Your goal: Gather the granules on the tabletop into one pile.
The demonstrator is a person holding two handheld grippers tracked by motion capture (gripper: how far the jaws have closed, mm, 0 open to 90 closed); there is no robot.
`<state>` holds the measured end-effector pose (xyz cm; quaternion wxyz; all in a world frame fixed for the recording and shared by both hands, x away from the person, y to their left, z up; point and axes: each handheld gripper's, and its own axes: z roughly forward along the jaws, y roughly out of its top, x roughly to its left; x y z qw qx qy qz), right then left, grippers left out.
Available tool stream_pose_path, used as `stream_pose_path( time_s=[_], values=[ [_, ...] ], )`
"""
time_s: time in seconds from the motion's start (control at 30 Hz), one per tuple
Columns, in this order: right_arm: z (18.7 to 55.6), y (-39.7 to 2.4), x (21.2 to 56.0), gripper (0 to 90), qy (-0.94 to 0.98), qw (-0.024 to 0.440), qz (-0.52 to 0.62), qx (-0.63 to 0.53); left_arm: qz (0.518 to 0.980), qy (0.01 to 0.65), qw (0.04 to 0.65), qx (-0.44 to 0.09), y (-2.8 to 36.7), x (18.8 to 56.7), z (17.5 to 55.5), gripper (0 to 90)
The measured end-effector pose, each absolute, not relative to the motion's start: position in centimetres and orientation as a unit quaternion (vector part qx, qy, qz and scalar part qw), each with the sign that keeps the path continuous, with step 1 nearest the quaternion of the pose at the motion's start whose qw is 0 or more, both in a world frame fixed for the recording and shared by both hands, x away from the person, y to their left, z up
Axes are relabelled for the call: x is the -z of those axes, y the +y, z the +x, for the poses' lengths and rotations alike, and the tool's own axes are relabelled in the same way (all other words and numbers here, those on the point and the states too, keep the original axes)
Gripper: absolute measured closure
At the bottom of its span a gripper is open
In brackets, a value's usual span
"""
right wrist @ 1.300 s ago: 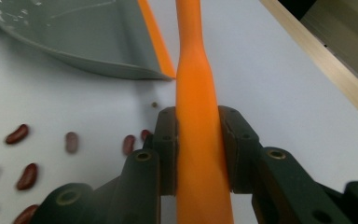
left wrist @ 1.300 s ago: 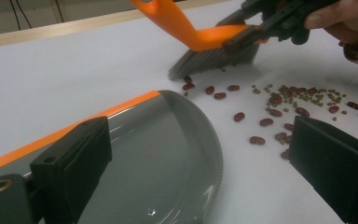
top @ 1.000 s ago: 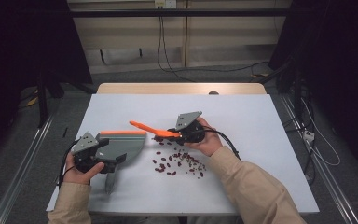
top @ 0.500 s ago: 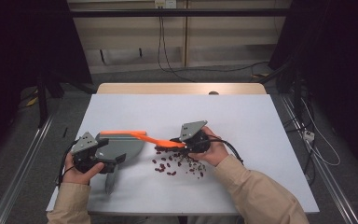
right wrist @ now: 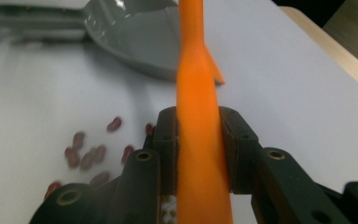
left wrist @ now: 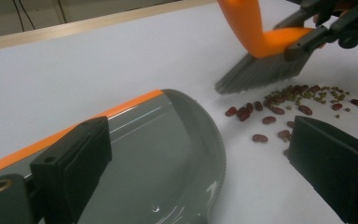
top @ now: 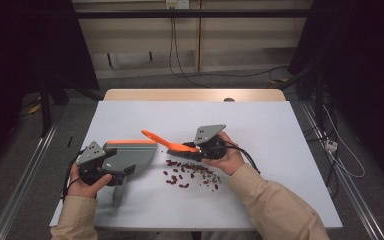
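White table; right tongs clamp orange brush over beans; left tongs grip dustpan.

- High view looks down and forward over the whole table.
- Left gripper view sits low, close, facing the beans.
- Right gripper view, closer still, shares them.

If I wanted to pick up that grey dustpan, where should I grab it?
Probably by its narrow handle, which sticks out from the dustpan toward the near edge of the table. Come from that near side with the jaws on either side of it. It is slim enough to fit between jaws; the wide scoop is not, and its mouth faces the beans.
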<state>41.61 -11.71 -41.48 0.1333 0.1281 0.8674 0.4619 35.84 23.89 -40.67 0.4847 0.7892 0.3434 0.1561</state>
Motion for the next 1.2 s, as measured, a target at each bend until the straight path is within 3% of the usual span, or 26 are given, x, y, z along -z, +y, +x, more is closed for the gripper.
stream_pose_path(
  time_s=[0.43,0.87,1.2],
  values=[
    [45.4,-7.7,42.3,71.5,0.879,0.118,0.117,-0.448,0.789,0.346,0.484,-0.155,24.1,40.9,35.9,6.1],
    [42.3,-10.3,41.7,71.4,0.895,0.081,0.083,-0.430,0.788,0.347,0.483,-0.159,24.2,40.8,35.8,6.1],
    [41.2,-12.3,41.1,71.4,0.885,0.101,0.116,-0.440,0.789,0.346,0.483,-0.159,24.2,40.7,35.7,6.1]
  ],
)
